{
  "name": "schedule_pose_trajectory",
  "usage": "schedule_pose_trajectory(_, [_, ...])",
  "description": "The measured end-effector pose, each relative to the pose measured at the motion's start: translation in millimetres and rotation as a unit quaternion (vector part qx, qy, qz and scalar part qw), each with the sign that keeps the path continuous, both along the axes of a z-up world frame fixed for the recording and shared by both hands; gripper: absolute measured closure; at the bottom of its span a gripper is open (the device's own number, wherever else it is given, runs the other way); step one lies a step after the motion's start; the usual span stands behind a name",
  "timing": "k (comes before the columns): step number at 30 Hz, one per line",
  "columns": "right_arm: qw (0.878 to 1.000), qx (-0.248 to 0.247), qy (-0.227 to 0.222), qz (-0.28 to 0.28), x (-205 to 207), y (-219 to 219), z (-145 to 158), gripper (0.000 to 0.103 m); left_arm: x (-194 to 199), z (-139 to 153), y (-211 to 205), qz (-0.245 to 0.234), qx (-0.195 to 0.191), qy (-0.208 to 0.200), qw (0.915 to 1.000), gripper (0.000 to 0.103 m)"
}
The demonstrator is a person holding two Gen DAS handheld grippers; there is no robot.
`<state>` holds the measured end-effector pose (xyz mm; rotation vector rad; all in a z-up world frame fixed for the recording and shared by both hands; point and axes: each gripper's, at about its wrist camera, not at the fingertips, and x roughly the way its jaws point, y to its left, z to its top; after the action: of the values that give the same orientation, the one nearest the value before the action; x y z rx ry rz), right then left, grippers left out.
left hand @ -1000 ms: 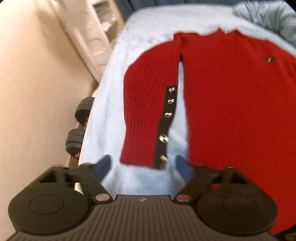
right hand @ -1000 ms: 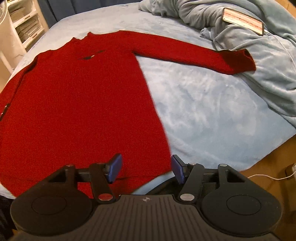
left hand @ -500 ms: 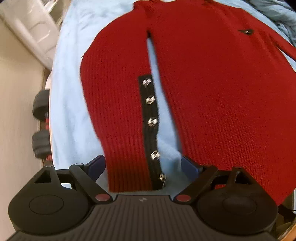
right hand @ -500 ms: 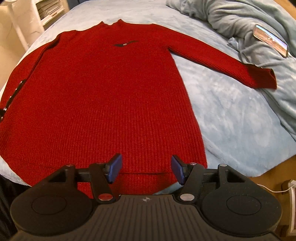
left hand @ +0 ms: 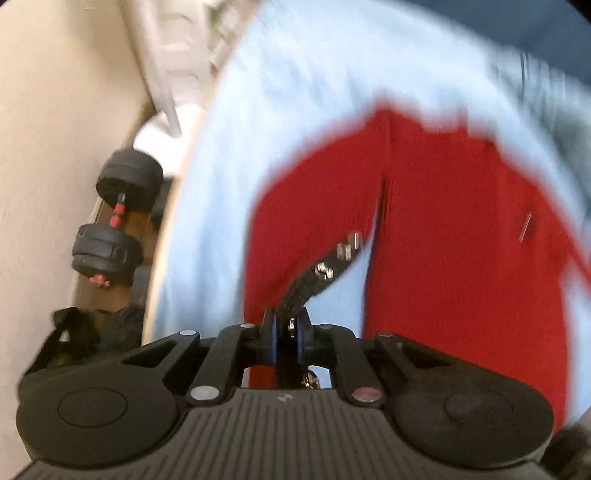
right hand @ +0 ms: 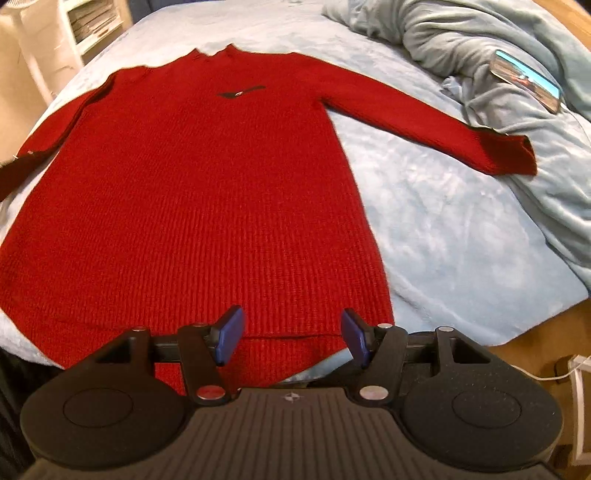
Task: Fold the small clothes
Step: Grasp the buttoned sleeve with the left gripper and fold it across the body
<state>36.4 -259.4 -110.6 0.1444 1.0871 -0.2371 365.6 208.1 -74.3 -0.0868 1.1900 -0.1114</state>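
Note:
A red knit sweater (right hand: 207, 192) lies flat, front up, on a light blue bed (right hand: 443, 221). Its right sleeve (right hand: 424, 122) stretches out to the right. In the left wrist view my left gripper (left hand: 286, 338) is shut on the cuff of the left sleeve (left hand: 295, 221), gripping its black button strip (left hand: 317, 277), which is lifted off the bed. The sweater body (left hand: 461, 258) lies to the right of it. My right gripper (right hand: 291, 338) is open and empty, just above the sweater's bottom hem.
A rumpled grey-blue blanket (right hand: 480, 44) with a phone (right hand: 526, 79) on it lies at the back right. Dumbbells (left hand: 118, 221) sit on the floor left of the bed. White shelves (right hand: 92, 26) stand at the back left. A white cable (right hand: 576, 369) lies on the floor.
My left gripper has closed on the left sleeve's cuff and lifted it; the view has swung and blurred. My right gripper has stayed open and drifted slightly over the hem.

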Motion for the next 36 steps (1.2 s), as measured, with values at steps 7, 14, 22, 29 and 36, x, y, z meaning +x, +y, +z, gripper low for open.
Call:
schedule_pose_trajectory(7, [1.0,0.02,-0.02,-0.004,7.8,-6.6,1.3,0.043,63.1,121.4,53.3,0.122,-0.083,-0.085,0.9853,0.093])
schedule_pose_trajectory(14, [0.999,0.046,-0.014,-0.021,32.8,-24.9,-20.6,0.043,131.3,113.0,26.6,0.184,-0.049,-0.046,0.9807,0.093])
schedule_pose_trajectory(22, [0.995,0.083,-0.01,-0.05,59.7,-54.6,-48.9,0.043,169.9,94.3,-183.0,0.003,-0.129,-0.026,0.9913,0.093])
schedule_pose_trajectory(29, [0.991,0.108,-0.015,-0.079,73.8,-78.6,-64.7,0.043,165.1,11.7,-412.4,-0.126,-0.156,0.032,0.9792,0.069])
schedule_pose_trajectory(36, [0.991,0.109,-0.021,-0.072,72.2,-92.8,-71.3,0.043,164.1,-22.1,-347.5,-0.1,-0.099,-0.018,0.9898,0.007])
